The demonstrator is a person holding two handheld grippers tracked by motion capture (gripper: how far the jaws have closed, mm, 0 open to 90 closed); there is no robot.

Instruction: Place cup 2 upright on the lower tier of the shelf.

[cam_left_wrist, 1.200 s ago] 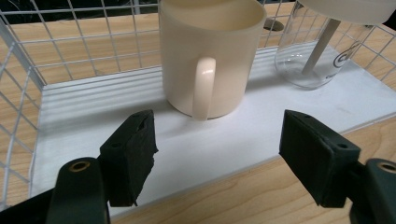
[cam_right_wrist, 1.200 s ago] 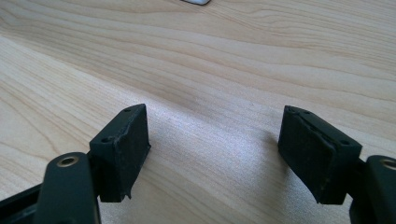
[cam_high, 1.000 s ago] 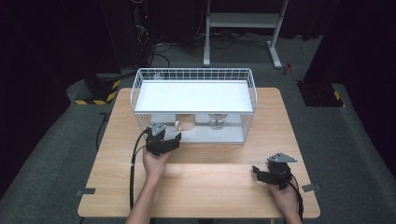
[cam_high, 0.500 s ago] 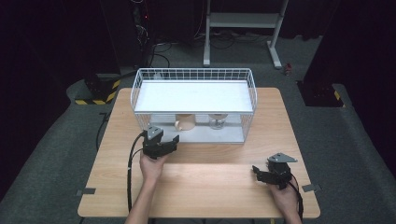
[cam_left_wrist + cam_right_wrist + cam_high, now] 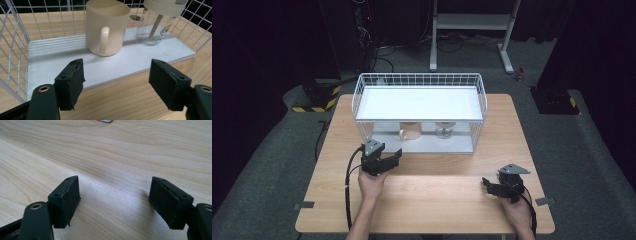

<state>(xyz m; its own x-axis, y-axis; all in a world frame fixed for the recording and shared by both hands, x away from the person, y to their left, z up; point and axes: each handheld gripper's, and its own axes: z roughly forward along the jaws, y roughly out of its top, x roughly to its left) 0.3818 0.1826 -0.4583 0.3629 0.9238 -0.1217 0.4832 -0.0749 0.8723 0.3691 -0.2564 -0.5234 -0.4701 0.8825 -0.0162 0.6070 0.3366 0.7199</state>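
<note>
left tool (image 5: 388,159) backed away from the wire rack (image 5: 362,100), jaws apart, empty; cream mug (image 5: 106,26) sits inside on its lower shelf (probably released). right tool (image 5: 493,186) idle, jaws apart, on the counter (image 5: 437,200).

A cream mug (image 5: 106,26) is standing upright on the white lower shelf (image 5: 140,56) of a wire rack (image 5: 419,112) – its handle facing the shelf's open front – while a clear glass jar (image 5: 156,21) with a cream lid is sitting upright just beside it, a straw slanting inside

Wooden table (image 5: 432,200) bears white wire rack (image 5: 419,112).
</note>
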